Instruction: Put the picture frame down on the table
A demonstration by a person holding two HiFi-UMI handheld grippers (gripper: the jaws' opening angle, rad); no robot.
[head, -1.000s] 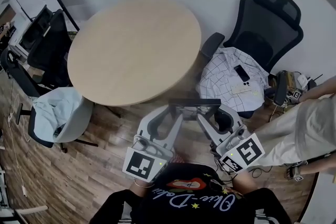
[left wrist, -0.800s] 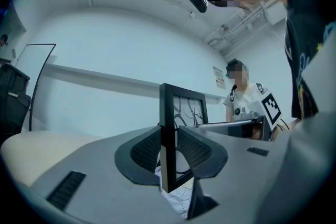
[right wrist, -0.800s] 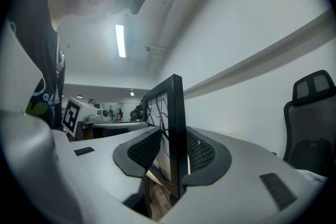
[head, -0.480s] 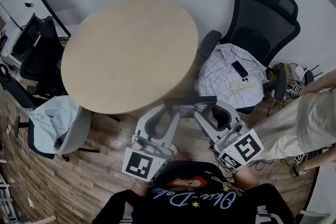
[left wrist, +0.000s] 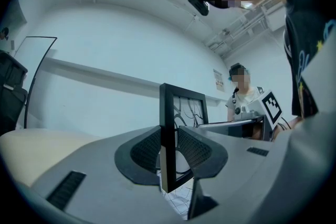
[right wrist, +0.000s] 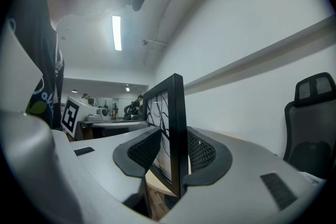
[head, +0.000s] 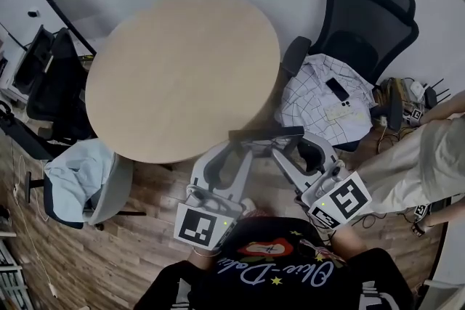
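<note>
A black picture frame hangs edge-up between my two grippers, just off the near edge of the round beige table. The left gripper is shut on the frame's left end, and its own view shows the black frame edge pinched between the ribbed pads. On the right end the right gripper is shut too, with the frame's side and its line-drawing picture standing upright in that gripper's view. The frame is above the floor, not on the tabletop.
A black office chair with a checked shirt and a phone on its seat stands right of the table. A light chair with a pale cloth sits at the left. A person in light trousers stands at the right edge.
The frame and both grippers have drifted slightly toward the table edge as the head view shifted. Both grips stay the same.
</note>
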